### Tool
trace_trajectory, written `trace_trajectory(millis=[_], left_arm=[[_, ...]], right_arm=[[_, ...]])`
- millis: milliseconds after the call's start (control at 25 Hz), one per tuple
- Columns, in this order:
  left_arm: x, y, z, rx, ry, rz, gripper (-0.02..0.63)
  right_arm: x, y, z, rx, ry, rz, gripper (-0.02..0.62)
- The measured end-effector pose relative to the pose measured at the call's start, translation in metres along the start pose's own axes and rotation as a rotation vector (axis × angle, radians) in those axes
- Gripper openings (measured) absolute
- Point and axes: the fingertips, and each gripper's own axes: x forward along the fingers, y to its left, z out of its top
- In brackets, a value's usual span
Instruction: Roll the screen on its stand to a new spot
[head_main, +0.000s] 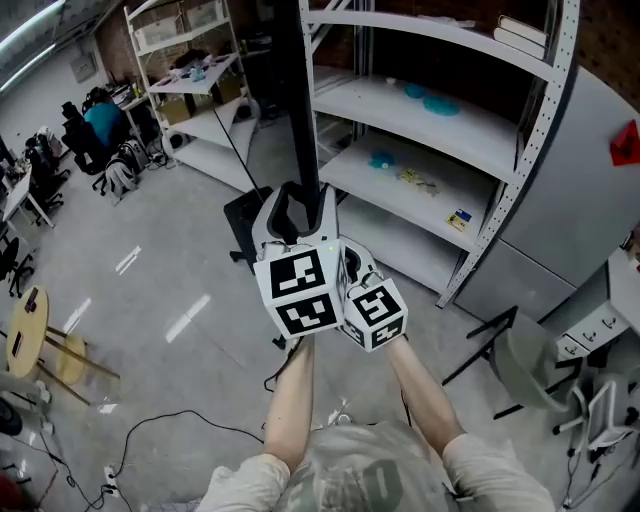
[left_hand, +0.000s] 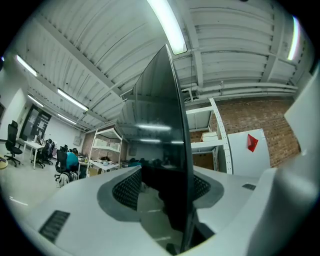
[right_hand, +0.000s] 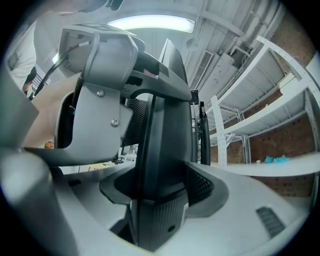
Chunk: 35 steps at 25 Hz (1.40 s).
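The screen (head_main: 303, 90) stands edge-on just ahead of the person, a black upright strip with its dark stand base (head_main: 243, 215) on the floor below. Its right side runs close beside a white metal shelving rack (head_main: 480, 130), whose corner post comes down near the base. To the left the grey floor (head_main: 150, 290) lies open as far as a second rack (head_main: 195, 80) and a cluster of office chairs (head_main: 90, 135). Loose cables (head_main: 160, 425) trail across the floor near the person's feet, a round wooden table (head_main: 25, 330) sits at the far left, and a folding chair (head_main: 525, 365) stands to the right. Each gripper carries a marker cube (head_main: 300, 290) with black-and-white square patterns. A red tag (head_main: 625, 145) on a white panel and a small box (head_main: 458, 218) on a shelf are too small to read. The left gripper (left_hand: 165, 187) has its fingers (left_hand: 127, 187) standing wide, clamped about the screen's edge, which spans from pad to pad. The right gripper (right_hand: 159, 186), just beside it, pinches the same black edge, which fills its gap.
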Motion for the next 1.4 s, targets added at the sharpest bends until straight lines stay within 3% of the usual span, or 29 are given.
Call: trace_trajectory(millis=[440, 720, 1400], left_arm=[[-0.059, 0.015, 0.013, -0.032, -0.023, -0.017, 0.244], [-0.092, 0.006, 0.019, -0.009, -0.024, -0.055, 0.247], [-0.104, -0.1, 0.012, -0.005, -0.03, -0.154, 0.276]], right_arm=[[-0.018, 0.059, 0.013, 0.003, -0.038, -0.014, 0.267], [-0.042, 0.084, 0.016, -0.01, -0.029, -0.025, 0.268], [-0.134, 0.035, 0.021, -0.071, 0.024, -0.056, 0.261]])
